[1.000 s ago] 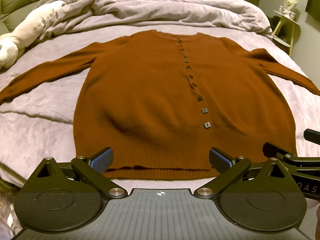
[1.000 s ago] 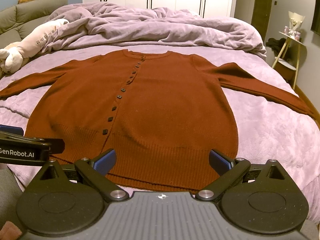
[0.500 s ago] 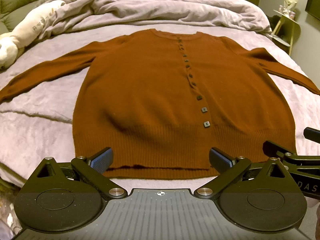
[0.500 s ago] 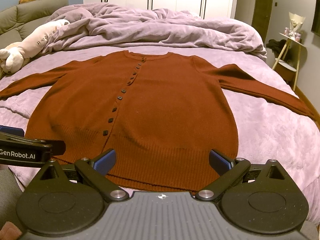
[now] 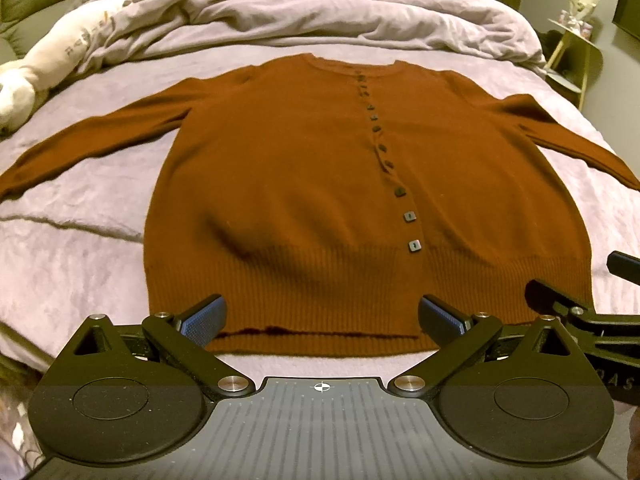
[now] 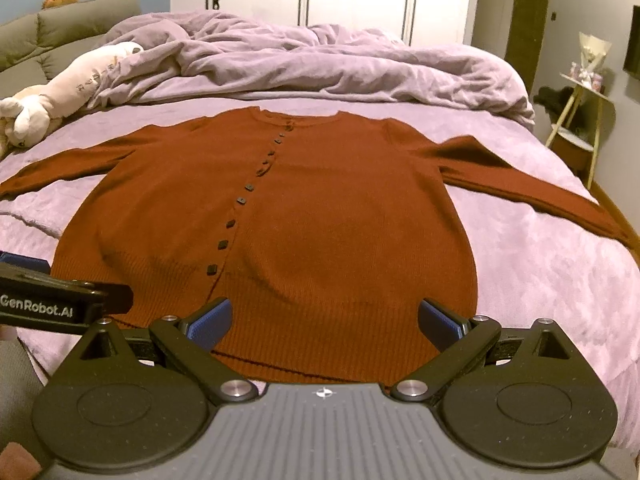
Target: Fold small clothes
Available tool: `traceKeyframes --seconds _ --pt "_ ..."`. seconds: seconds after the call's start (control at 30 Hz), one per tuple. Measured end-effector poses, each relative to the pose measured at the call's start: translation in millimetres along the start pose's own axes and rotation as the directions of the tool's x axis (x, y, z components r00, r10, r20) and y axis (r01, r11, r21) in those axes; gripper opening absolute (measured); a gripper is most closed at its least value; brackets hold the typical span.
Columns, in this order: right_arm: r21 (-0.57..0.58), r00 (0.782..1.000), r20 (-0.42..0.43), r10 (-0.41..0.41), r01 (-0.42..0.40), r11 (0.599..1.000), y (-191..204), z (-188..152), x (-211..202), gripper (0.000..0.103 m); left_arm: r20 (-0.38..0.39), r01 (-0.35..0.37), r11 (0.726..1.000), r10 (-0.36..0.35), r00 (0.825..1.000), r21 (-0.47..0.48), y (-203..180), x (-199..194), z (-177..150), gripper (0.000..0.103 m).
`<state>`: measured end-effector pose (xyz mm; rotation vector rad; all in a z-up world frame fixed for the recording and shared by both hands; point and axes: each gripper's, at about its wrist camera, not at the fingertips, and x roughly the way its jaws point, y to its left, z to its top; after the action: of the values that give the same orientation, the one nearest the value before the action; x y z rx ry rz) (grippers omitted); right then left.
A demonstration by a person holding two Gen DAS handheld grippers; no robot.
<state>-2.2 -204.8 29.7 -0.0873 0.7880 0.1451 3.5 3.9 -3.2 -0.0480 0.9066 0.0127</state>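
Nearest: the left tongs (image 5: pixel 322 316) and right tongs (image 6: pixel 326 318) both stand wide apart and empty, poised low just short of the hem (image 5: pixel 320 332), side by side. This placement suggests readiness to take the bottom edge or the sides for a first fold; no fold has been made yet.

Middle ground: the rust-brown cardigan (image 5: pixel 320 184) lies flat and face up on the lilac bed (image 5: pixel 72 248), buttons (image 5: pixel 413 245) fastened down the front, both sleeves spread outward. Laid so, it offers clean fold lines; the left sleeve (image 5: pixel 88 148) and right sleeve (image 6: pixel 532 192) would likely need bringing inward.

Far: a crumpled duvet (image 6: pixel 320 68) and a plush toy (image 6: pixel 64 88) sit beyond the collar, well apart from the garment.
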Motion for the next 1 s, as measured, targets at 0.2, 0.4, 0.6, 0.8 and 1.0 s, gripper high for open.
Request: traceKeyframes --seconds 0.2,0.4,0.6,0.8,1.0 --pt "-0.032 0.999 0.032 0.03 -0.029 0.999 3.6 -1.9 -4.0 0.099 -0.003 -0.001 1.0 0.001 1.0 -0.001 -0.2 0.1 -0.1 0.103" --pt "-0.06 0.998 0.047 0.052 -0.049 0.997 5.3 -2.8 -5.7 0.099 -0.007 -0.002 1.0 0.002 1.0 -0.002 -0.5 1.3 -0.2 0.103" --pt "-0.045 0.995 0.037 0.09 -0.089 0.995 3.3 -0.3 -4.7 0.099 -0.013 -0.003 1.0 0.003 1.0 -0.005 -0.1 3.1 -0.5 0.103" --pt "-0.029 0.996 0.034 0.084 -0.083 0.996 1.6 1.2 -3.4 0.099 -0.023 -0.004 1.0 0.004 1.0 -0.006 0.3 4.8 -0.2 0.103" --pt "-0.017 0.996 0.008 0.091 -0.091 0.996 0.3 0.2 0.3 0.099 -0.032 -0.002 1.0 0.002 0.999 -0.009 0.7 6.4 -1.5 0.103"
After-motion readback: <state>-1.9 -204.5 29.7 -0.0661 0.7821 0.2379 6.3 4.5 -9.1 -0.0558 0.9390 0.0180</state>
